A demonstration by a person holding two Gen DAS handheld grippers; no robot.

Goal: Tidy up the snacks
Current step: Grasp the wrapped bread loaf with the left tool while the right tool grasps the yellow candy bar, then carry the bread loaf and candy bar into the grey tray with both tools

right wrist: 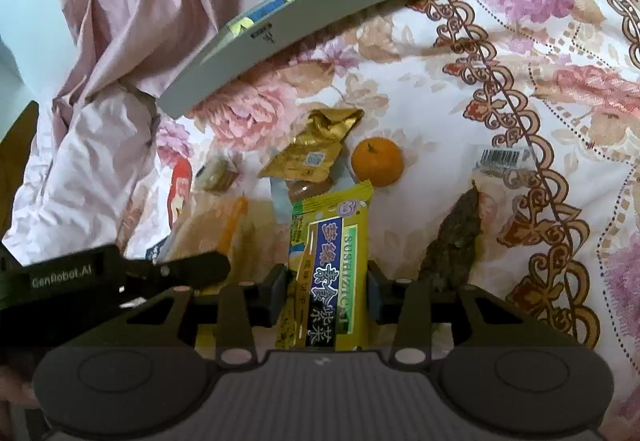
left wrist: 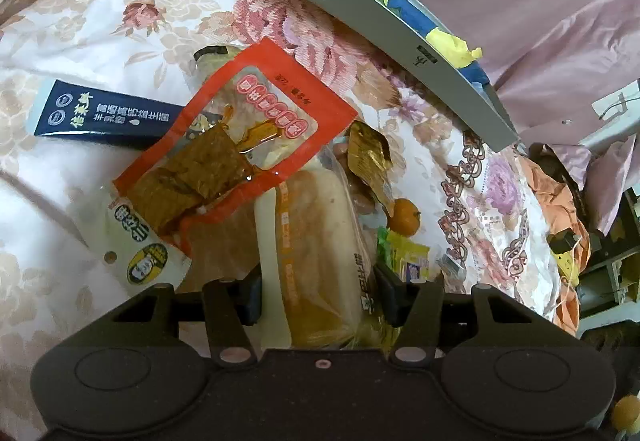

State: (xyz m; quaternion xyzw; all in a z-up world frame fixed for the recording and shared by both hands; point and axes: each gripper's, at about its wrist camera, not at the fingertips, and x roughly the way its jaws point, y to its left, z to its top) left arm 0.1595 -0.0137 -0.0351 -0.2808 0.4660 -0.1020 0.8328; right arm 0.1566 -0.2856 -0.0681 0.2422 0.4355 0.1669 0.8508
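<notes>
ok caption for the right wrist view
Right gripper clamps a yellow seaweed biscuit packet near a mandarin orange.

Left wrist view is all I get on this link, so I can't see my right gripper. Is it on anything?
Observer: Yes, the right gripper has its fingers on both sides of a yellow snack packet.
Operator: Is the orange clear of it?
Observer: The orange lies on the bedspread just past the packet's far end, apart from the fingers.
Operator: Anything to the right of that packet?
Observer: A clear wrapper with a dark flat snack and a barcode lies there, outside your view.
</notes>
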